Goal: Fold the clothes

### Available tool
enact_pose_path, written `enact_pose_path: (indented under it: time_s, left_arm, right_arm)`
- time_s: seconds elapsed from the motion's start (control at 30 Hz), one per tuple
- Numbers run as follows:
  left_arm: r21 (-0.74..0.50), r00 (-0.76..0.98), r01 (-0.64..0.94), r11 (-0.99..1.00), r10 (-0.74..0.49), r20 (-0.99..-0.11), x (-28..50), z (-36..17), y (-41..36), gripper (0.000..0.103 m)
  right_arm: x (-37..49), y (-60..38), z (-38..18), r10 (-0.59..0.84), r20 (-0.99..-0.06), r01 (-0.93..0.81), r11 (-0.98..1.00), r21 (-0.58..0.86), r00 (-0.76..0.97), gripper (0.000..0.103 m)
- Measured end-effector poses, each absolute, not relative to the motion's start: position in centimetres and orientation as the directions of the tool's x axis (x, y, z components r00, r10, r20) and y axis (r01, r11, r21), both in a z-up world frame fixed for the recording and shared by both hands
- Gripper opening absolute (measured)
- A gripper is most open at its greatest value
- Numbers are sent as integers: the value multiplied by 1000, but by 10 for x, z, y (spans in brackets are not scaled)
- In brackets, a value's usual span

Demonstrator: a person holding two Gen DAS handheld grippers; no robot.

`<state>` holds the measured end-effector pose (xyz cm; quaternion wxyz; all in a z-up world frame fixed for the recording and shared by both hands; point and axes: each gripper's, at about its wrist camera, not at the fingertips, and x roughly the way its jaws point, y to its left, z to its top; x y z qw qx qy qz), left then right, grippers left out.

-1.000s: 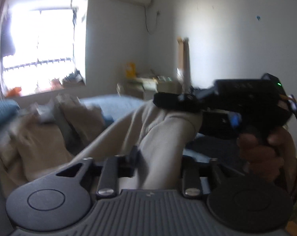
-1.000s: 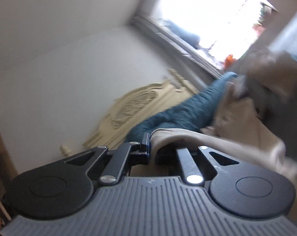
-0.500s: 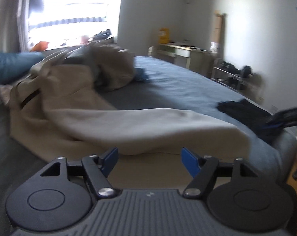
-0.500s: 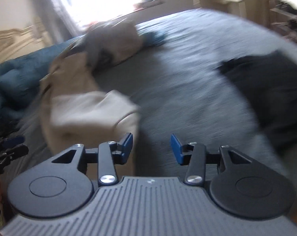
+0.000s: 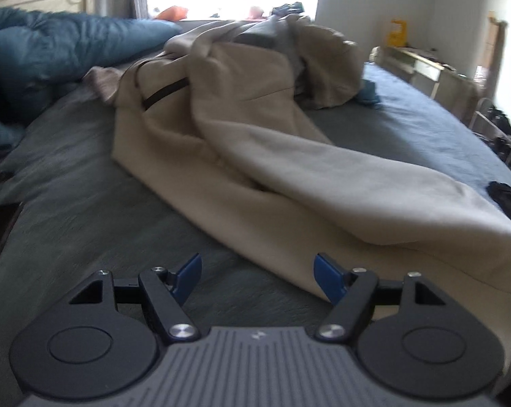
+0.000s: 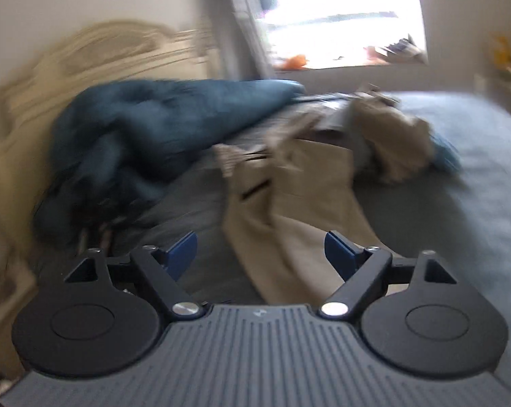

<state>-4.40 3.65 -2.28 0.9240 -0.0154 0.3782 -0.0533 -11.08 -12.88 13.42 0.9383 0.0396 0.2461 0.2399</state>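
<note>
Beige trousers (image 5: pixel 255 156) lie stretched along a grey-blue bed (image 5: pixel 72 203), one leg folded over the other, the leg ends nearest me. My left gripper (image 5: pixel 257 276) is open and empty, just above the sheet beside the leg ends. In the blurred right wrist view the trousers (image 6: pixel 299 224) run away from me toward the window. My right gripper (image 6: pixel 260 254) is open and empty, with the trouser leg showing between its fingers.
A dark blue duvet (image 5: pixel 45 54) is bunched at the head of the bed, also seen from the right wrist (image 6: pixel 147 129). More beige and grey clothes (image 5: pixel 323 64) are heaped past the trousers. A dark garment (image 5: pixel 509 200) lies at the right edge. A desk (image 5: pixel 425 68) stands by the wall.
A second ago both grippers were shut on the trousers and held them up. Both have let go and opened; the trousers now lie on the bed. The right view has swung left.
</note>
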Motion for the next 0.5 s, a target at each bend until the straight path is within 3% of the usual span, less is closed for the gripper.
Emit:
enact_pose_path:
  time_s: [0.1,0.27,0.37,0.5]
  left_arm:
    - [-64,711,86,994,-107,-695,-41,-21,33,74]
    - [-71,707,89,994,-113,-698,-28,-21,29,76]
    - [-115,732,136,984,-178,-658,-31,-23,30,79]
    - [-85,797,214,973,-224,-561,-40,-26,20,80]
  right_arm:
    - [-96,-140,132,411,-469,-383,910,158,782,84]
    - [-73,-187,107,346,-554,-254,937,238,757,84]
    - [-68,-243,77,324,-536,-158,930,332,779,85]
    - [-65,-335,21,288,-512,-1,872,489,809,85]
